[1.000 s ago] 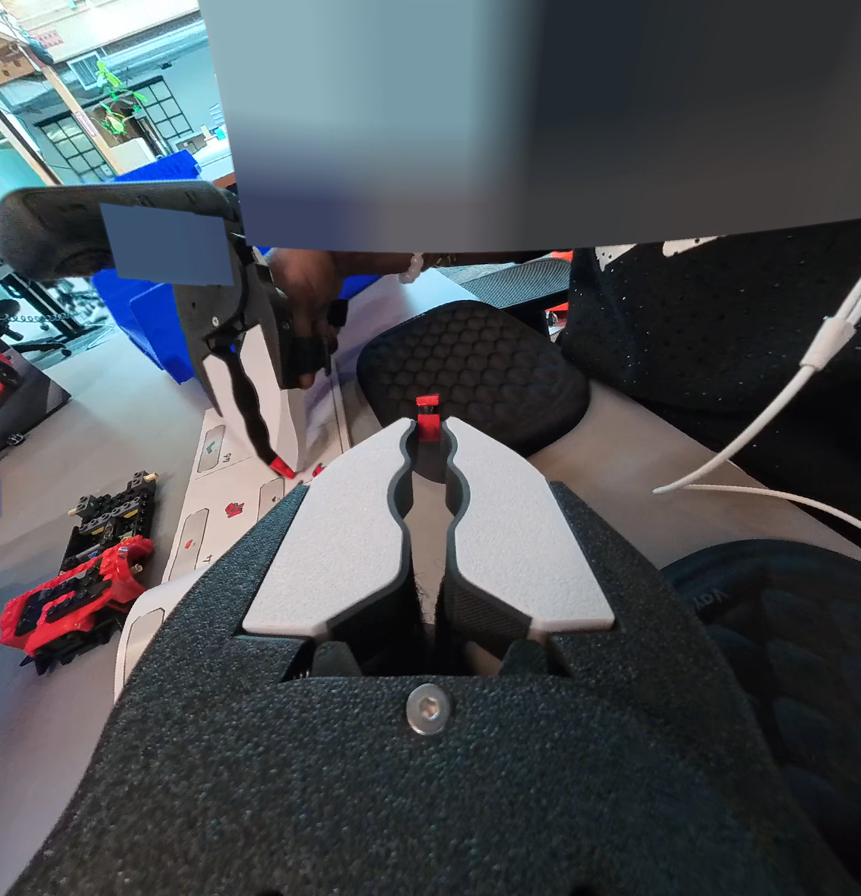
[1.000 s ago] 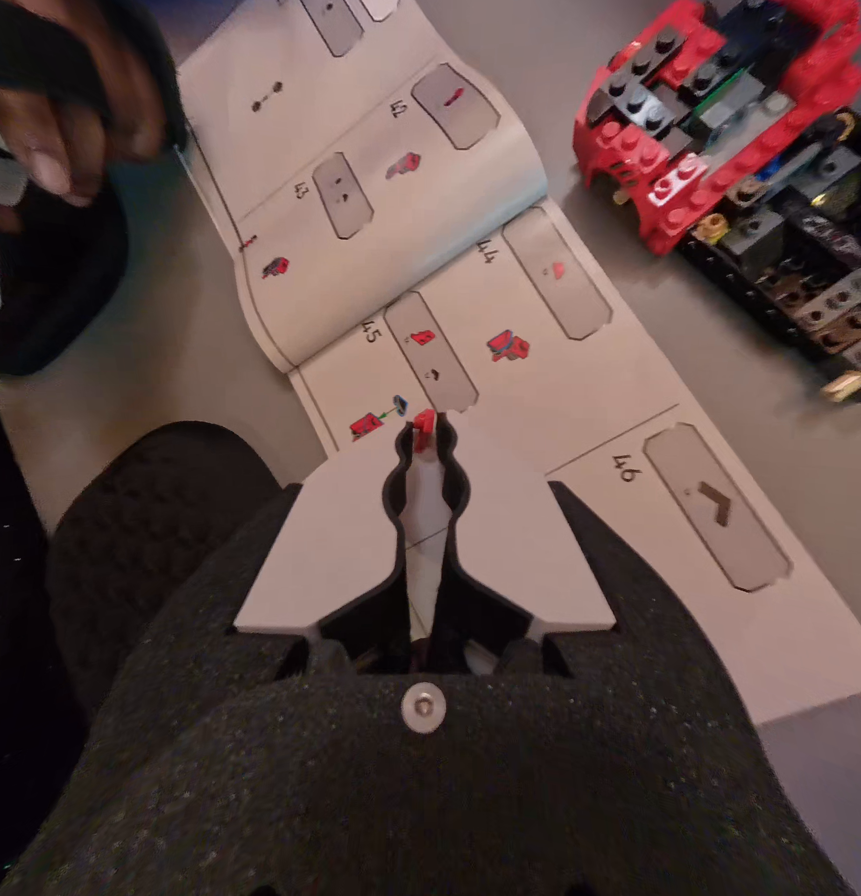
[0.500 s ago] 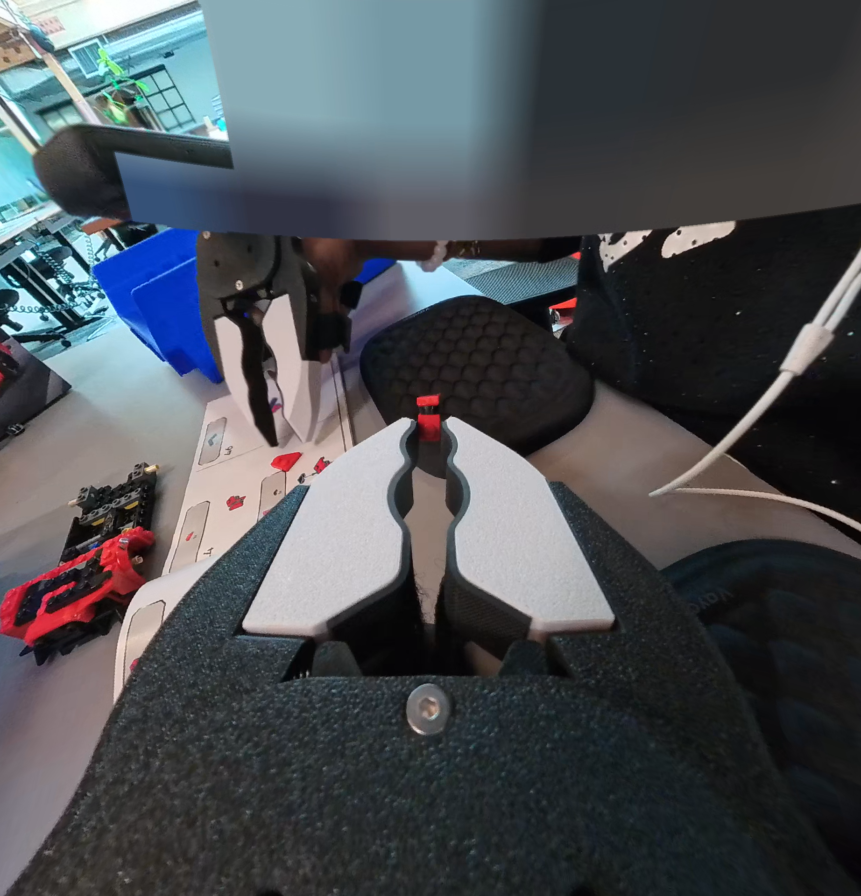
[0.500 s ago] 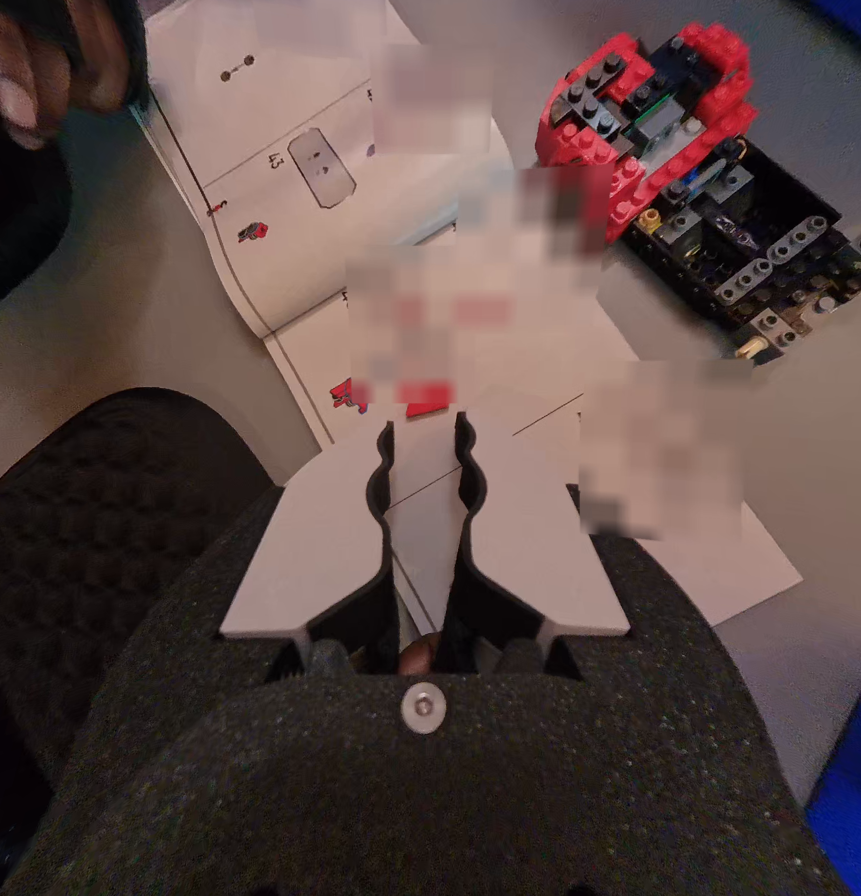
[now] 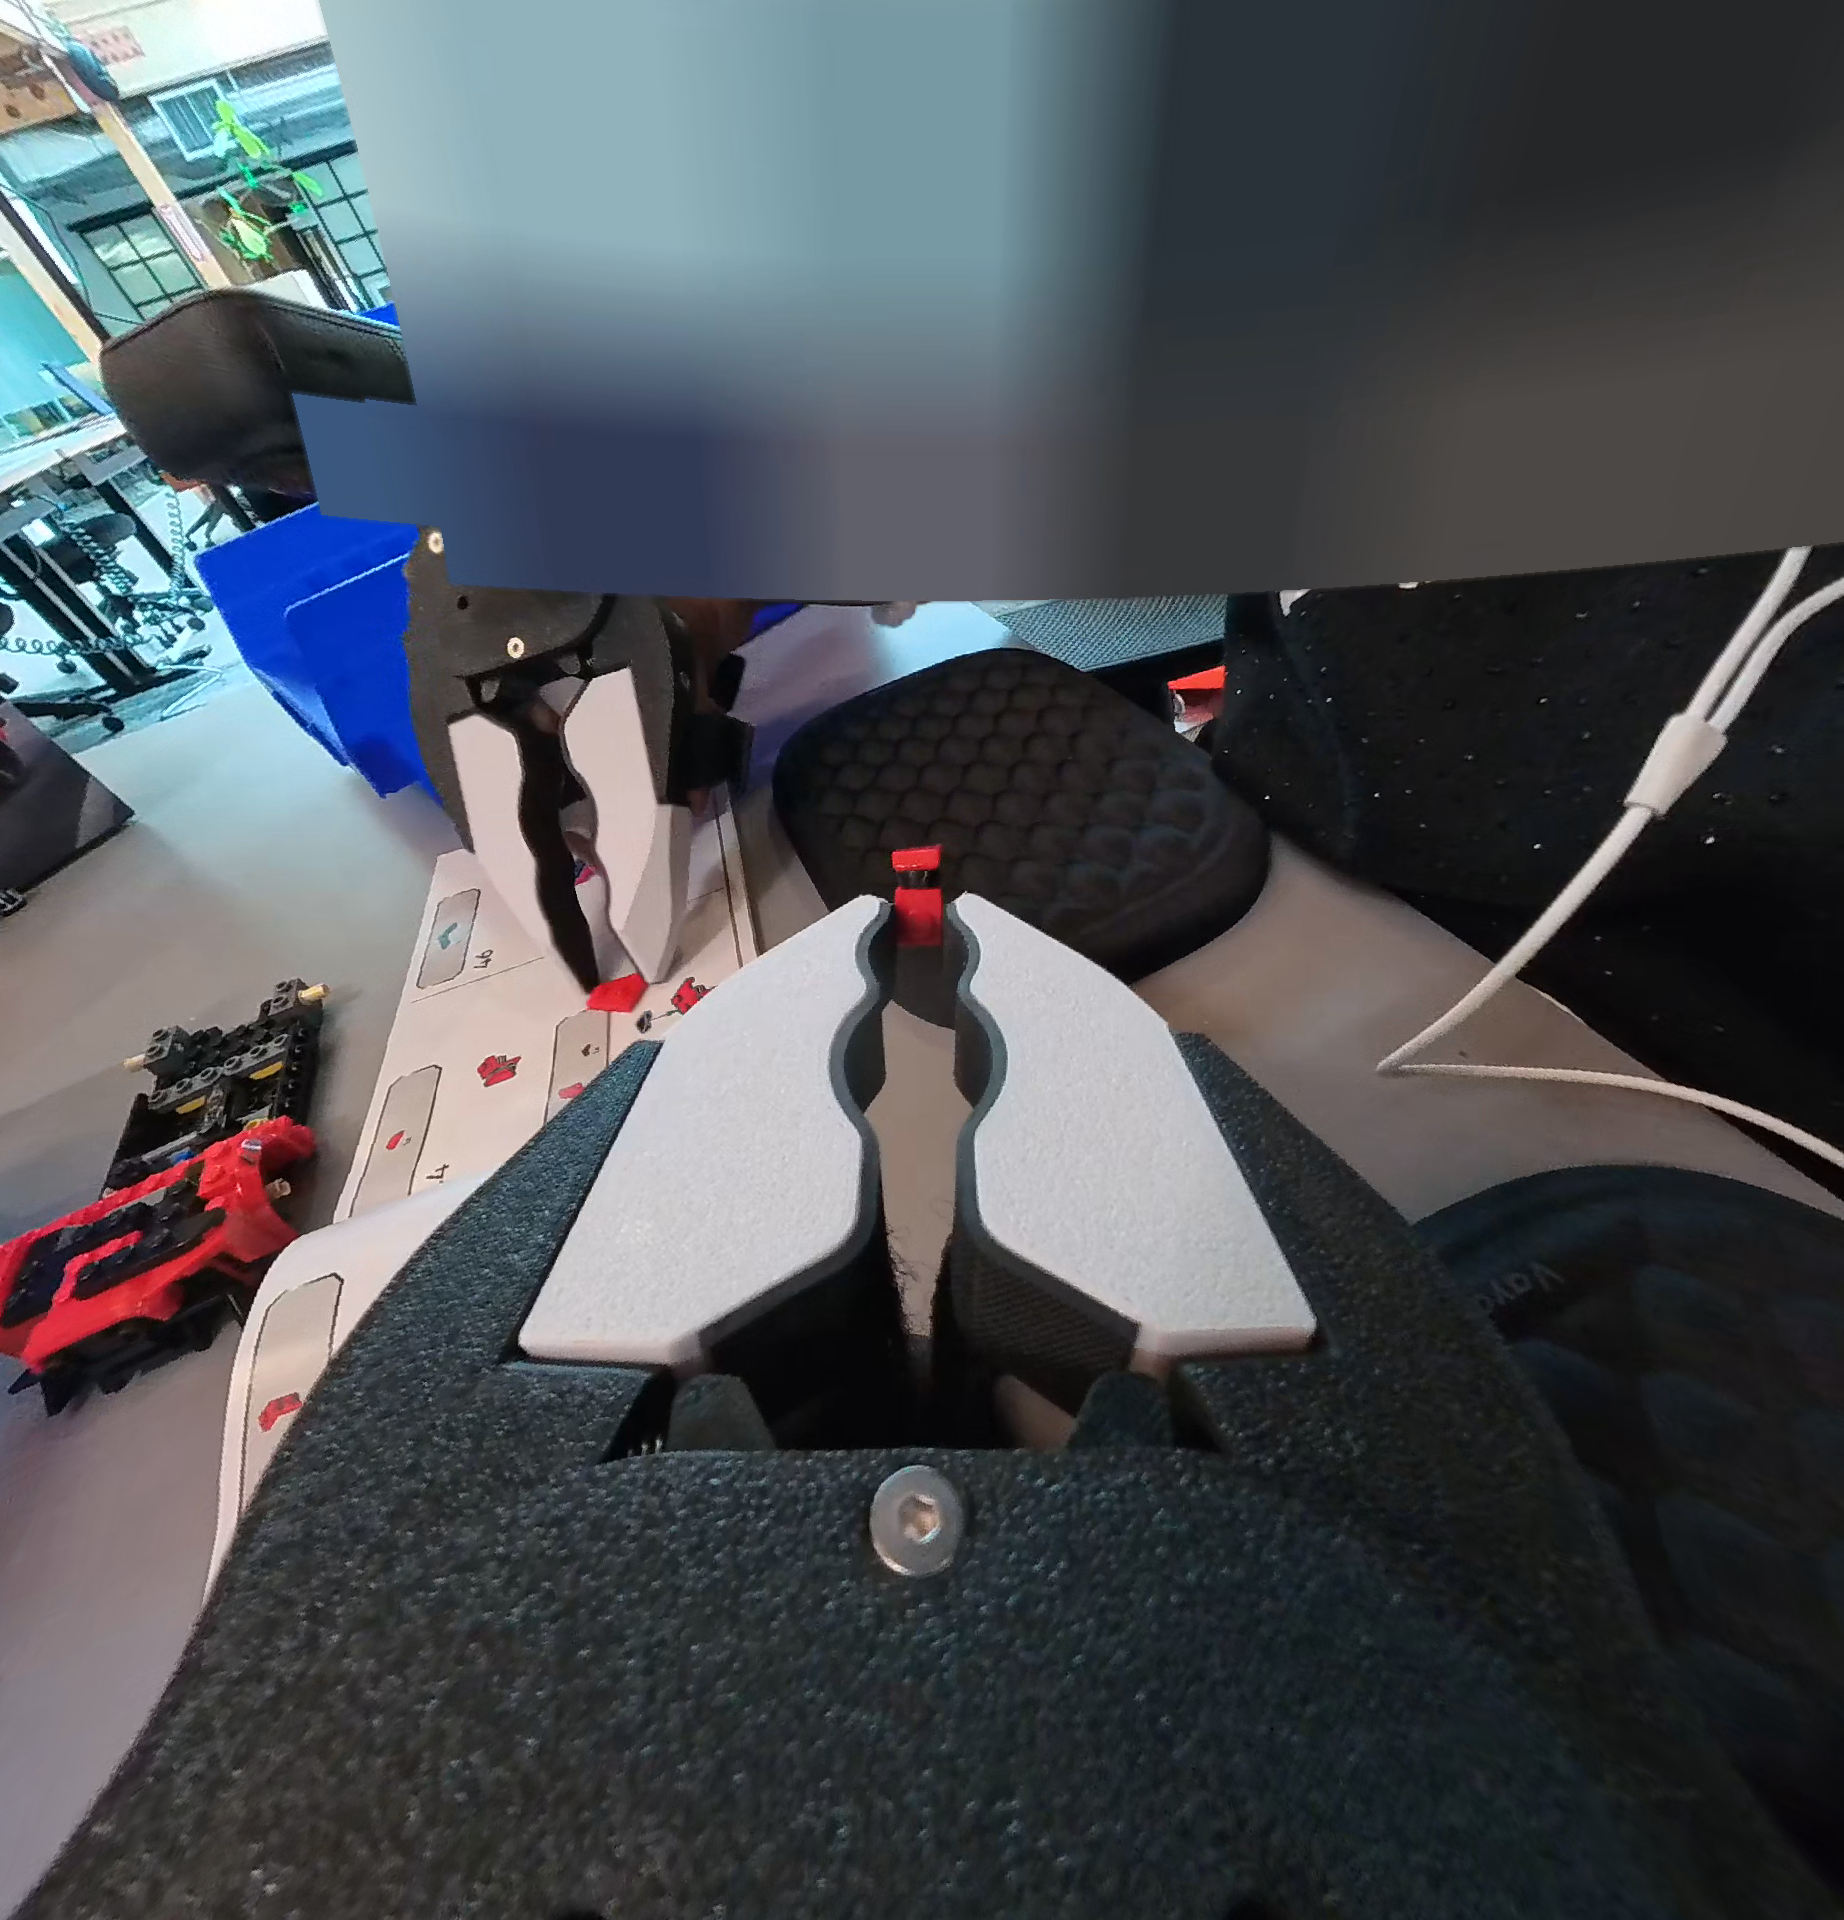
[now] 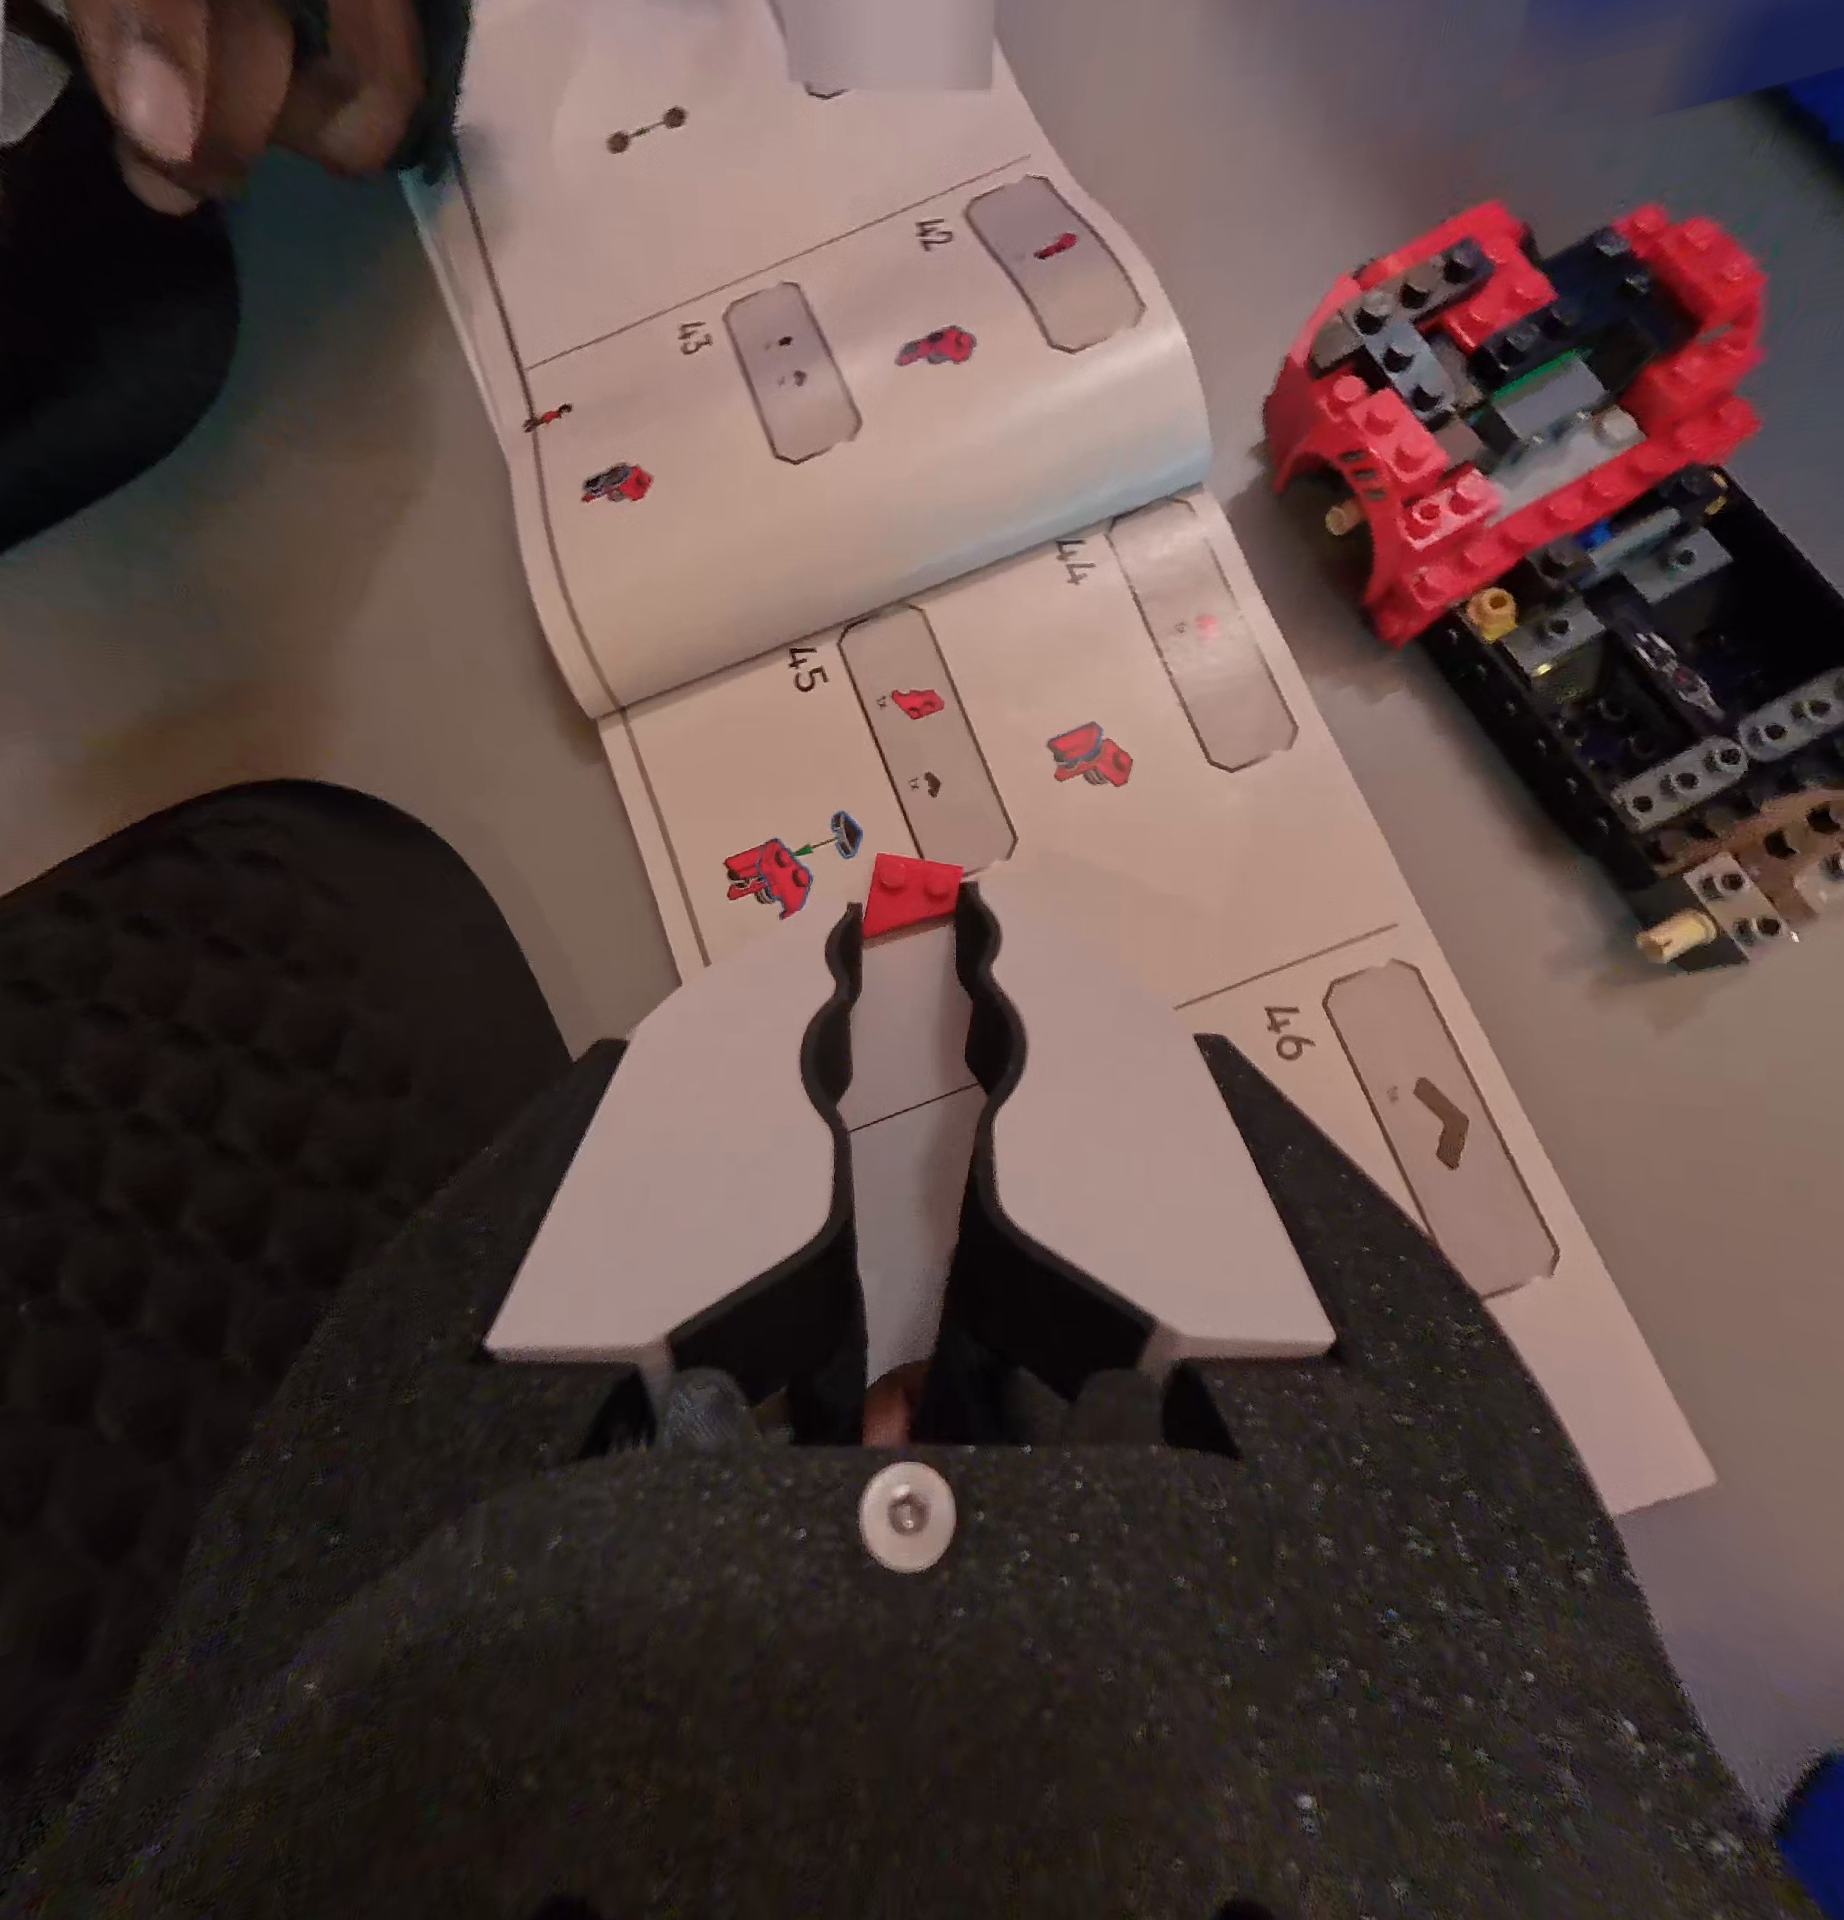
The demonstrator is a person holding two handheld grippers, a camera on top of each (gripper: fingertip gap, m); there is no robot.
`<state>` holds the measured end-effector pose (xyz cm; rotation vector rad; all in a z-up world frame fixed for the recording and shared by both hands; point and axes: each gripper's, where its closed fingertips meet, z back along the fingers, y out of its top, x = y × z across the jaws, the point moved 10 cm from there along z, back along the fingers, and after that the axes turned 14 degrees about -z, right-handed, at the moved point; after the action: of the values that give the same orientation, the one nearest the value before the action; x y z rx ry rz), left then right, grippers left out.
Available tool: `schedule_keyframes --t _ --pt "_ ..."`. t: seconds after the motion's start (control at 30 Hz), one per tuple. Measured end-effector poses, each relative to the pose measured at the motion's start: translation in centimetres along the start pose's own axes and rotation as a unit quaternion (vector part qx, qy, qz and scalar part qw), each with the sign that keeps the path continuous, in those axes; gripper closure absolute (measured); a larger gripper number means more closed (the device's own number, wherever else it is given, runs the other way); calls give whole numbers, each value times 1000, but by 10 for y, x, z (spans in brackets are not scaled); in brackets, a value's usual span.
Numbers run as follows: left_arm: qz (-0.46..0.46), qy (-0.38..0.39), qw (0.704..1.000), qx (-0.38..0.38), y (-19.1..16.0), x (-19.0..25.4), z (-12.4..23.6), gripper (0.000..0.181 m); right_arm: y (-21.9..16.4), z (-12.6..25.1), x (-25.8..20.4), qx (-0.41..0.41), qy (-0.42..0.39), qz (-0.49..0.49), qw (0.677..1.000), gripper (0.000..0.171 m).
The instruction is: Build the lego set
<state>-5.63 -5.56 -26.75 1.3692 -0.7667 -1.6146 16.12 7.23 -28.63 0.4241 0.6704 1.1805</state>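
Two studs top the red wedge plate (image 6: 913,896) between grainy tool (image 6: 905,920) tips.

A small red two-stud plate (image 6: 913,898) lies flat on the open instruction booklet (image 6: 1105,935). The half-built red-and-black car (image 6: 1583,540) sits on the table beside the booklet's edge.

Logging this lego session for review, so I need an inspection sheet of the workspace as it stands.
Surface: grey table, open instruction booklet on it.
Job's things: part-built red and black car beside booklet; red plate lying on the page.
Clutter: black pad, blue bins.
Grippers: left gripper shut on small red piece; right gripper open around the plate.
Cables: white cable.
Surroundings: desks, windows.
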Motion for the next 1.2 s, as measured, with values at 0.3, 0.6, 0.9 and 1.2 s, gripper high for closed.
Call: schedule_keyframes --t 0.3,0.6,0.9,1.2 --pt "2 -1 1000 0 0 0 0 174 8 3 2 -28 29 43 998 154" --pt "-1 -2 1000 -6 0 0 -1 174 -9 10 -7 -18 1 -27 999 137" --pt "0 0 1000 -4 0 0 -1 174 -2 17 -7 -37 73 134 988 151" --pt "2 1 1000 -1 0 0 0 174 14 7 14 -79 144 243 956 149"
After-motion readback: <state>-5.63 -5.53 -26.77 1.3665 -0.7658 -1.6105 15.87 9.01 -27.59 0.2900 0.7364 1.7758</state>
